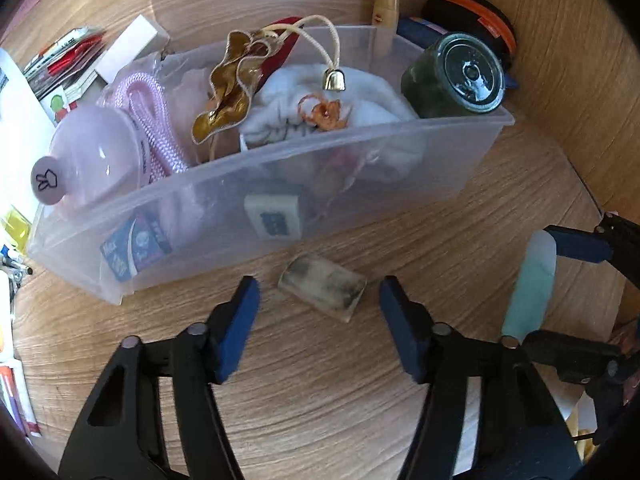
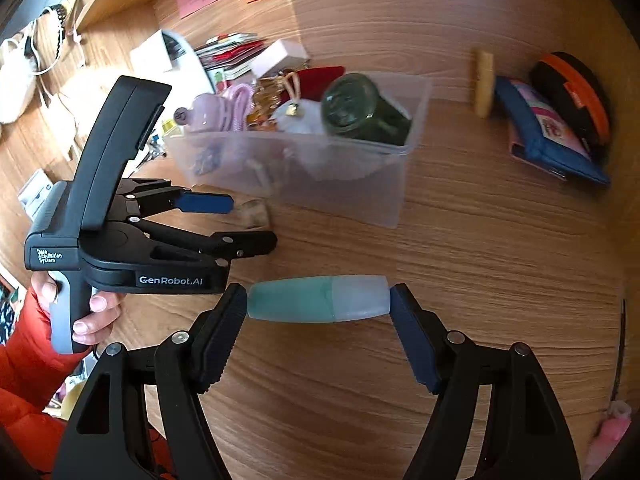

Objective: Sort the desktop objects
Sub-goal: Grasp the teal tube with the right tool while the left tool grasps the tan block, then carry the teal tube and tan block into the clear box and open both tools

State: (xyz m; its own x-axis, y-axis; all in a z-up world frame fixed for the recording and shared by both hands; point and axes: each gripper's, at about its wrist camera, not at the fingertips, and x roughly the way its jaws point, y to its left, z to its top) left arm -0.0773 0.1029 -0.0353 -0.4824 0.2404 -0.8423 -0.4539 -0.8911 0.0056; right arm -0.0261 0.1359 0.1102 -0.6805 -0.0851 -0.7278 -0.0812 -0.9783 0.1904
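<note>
Two pick-ups are proceeding in parallel, and both are judged to be at the grasp stage of sorting into the translucent bin [image 1: 280,216]. The left gripper [image 1: 320,304] is holding its jaws wide apart, one on each side of a small smudged eraser [image 1: 322,287] that is lying flat on the wooden desk [image 1: 320,392], just beside the bin's near wall; neither pad is touching it. The right gripper [image 2: 318,300] is holding its jaws against the two ends of a teal bottle [image 2: 318,299], a smooth rounded cylinder with a frosted cap, lying crosswise between the pads near the desk's front edge. Whether the bottle is resting on the wood or lifted clear cannot be told from this angle. The next move for the left side calls for closing squarely on the eraser's long faces, since the block is low and its soft corners are likely to slip. The right side calls for a firm end-to-end squeeze, because slick plastic is likely to pivot. The bin is already carrying soft and hard goods: a pink braided cord [image 1: 148,120], a white cloth [image 1: 320,108], a crinkled gold pouch [image 1: 228,92] and a dark green glass jar [image 1: 456,76] tipped on its side at the bin's far right corner.
</note>
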